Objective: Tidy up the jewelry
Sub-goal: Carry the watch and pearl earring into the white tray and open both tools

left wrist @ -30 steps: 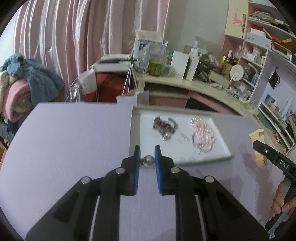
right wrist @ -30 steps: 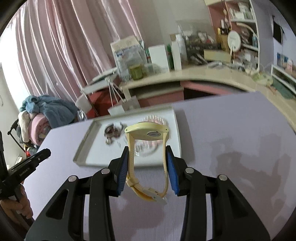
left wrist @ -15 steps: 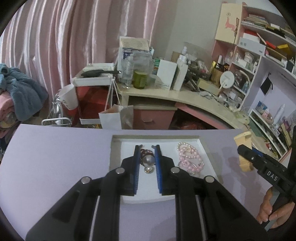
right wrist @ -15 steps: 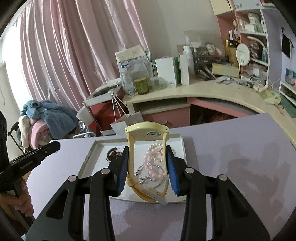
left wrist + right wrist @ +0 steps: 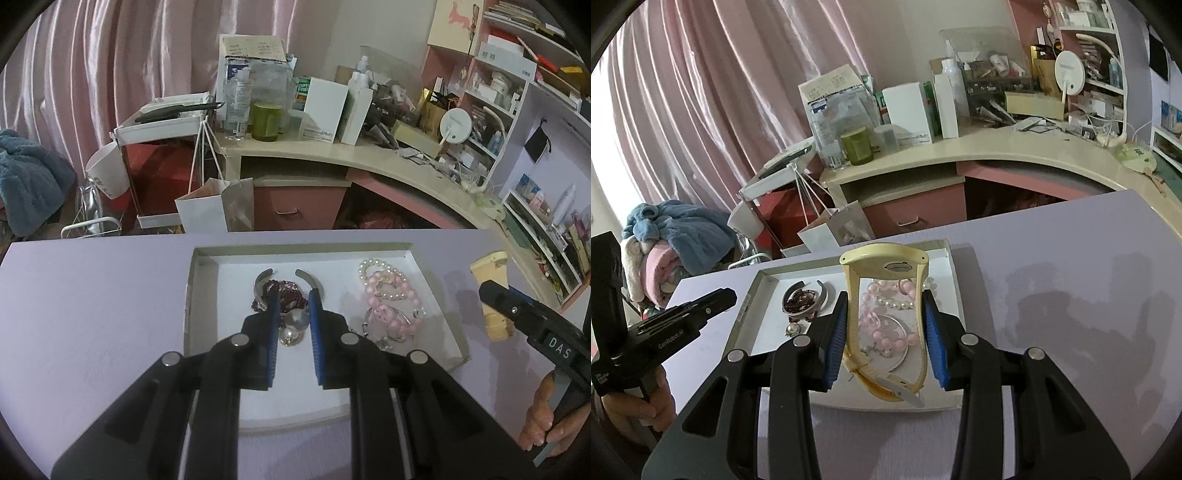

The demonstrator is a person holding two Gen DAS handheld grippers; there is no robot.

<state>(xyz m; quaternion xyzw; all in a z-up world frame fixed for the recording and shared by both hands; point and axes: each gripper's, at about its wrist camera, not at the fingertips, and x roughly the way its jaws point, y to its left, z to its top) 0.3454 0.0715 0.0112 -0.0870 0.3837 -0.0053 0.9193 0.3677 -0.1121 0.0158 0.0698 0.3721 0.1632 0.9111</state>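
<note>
On the lilac table (image 5: 92,295) lies a shallow white tray (image 5: 207,266), and both tools hang above it. To the left, the left hand-held gripper (image 5: 291,306) has its blue pads drawn narrow around a small silver ball (image 5: 297,319), which sits between them above the tray's near left part. Just below the ball a pearl-like bead (image 5: 286,334) shows; whether the two are joined cannot be told. Beyond the fingertips rest a dark red beaded piece (image 5: 286,297) and a curved silver cuff (image 5: 260,291). Further right in the tray lies a heap of pink and white bead bracelets (image 5: 388,291). To the right, the right hand-held gripper (image 5: 882,314) is partly closed on a pale yellow watch (image 5: 886,262), its strap loop pressed between the pads, the case upward past the fingertips, the buckle end trailing low. The watch hangs over the tray's right half, above the pink beads.
</note>
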